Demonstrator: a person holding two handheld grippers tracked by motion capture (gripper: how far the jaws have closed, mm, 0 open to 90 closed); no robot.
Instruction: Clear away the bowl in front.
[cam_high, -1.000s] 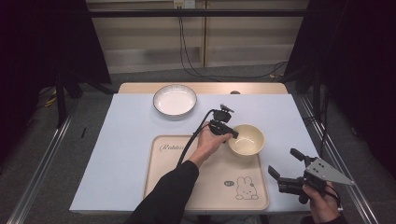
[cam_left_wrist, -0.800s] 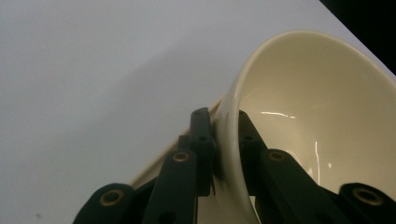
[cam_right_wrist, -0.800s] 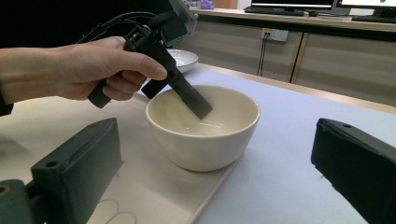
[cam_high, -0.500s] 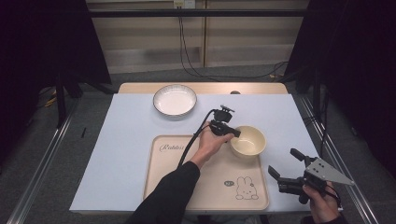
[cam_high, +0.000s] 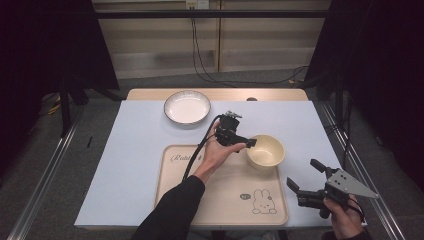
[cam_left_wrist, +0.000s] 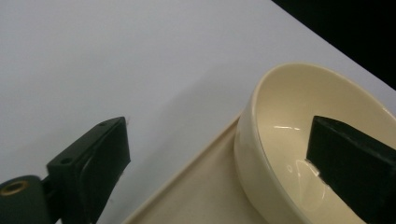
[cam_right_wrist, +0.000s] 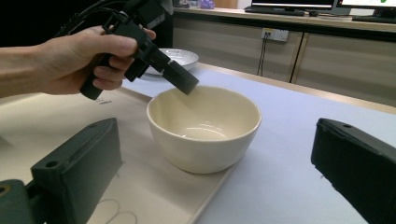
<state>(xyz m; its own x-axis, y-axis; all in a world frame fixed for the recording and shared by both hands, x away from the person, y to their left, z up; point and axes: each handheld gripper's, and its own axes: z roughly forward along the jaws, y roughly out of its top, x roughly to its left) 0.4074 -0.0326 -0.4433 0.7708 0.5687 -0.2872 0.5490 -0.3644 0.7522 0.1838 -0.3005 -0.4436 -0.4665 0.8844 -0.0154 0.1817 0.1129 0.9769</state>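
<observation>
Straddling the bowl's rim before the pinch

Closing on the rim is, by my reading, the step in hand; the left gripper (cam_high: 248, 142) hangs over the near-left edge of the cream bowl (cam_high: 265, 150), its jaws spread wide, one inside the bowl (cam_left_wrist: 299, 154) and one outside over the tray (cam_high: 222, 200); nothing is gripped yet; to do it well, lower until both pads flank the wall, keep the jaws square to the rim, then close slowly so the bowl neither tips nor skates.

The bowl sits upright at the tray's far right corner, mouth facing up; being round, it has no long axis, only a vertical one.

The right gripper (cam_high: 306, 182) waits off the tray's right edge, jaws wide, holding nothing, aimed toward the bowl (cam_right_wrist: 204, 126); a white plate (cam_high: 187, 106) lies well apart at the far side.
</observation>
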